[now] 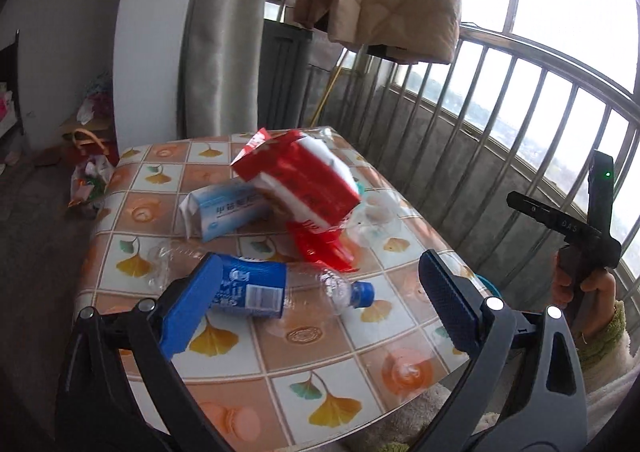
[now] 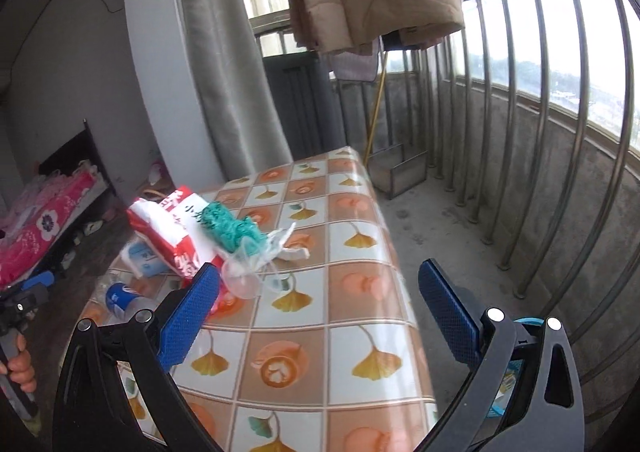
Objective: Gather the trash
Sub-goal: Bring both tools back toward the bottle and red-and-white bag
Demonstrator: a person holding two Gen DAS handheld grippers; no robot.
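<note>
both held spread wide and empty: left gripper (image 1: 320, 300) over a plastic bottle (image 1: 276, 290) lying on the table (image 1: 304, 368), right gripper (image 2: 316, 316) near a clear bag (image 2: 256, 256) holding green mesh (image 2: 228, 230). red packet (image 1: 300, 183) propped on blue packet (image 1: 228, 211). only right view: metal box (image 2: 396, 169) by railing.

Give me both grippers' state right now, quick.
Left gripper: open, holding nothing, over the plastic bottle.
Right gripper: open, holding nothing, above the table.
</note>
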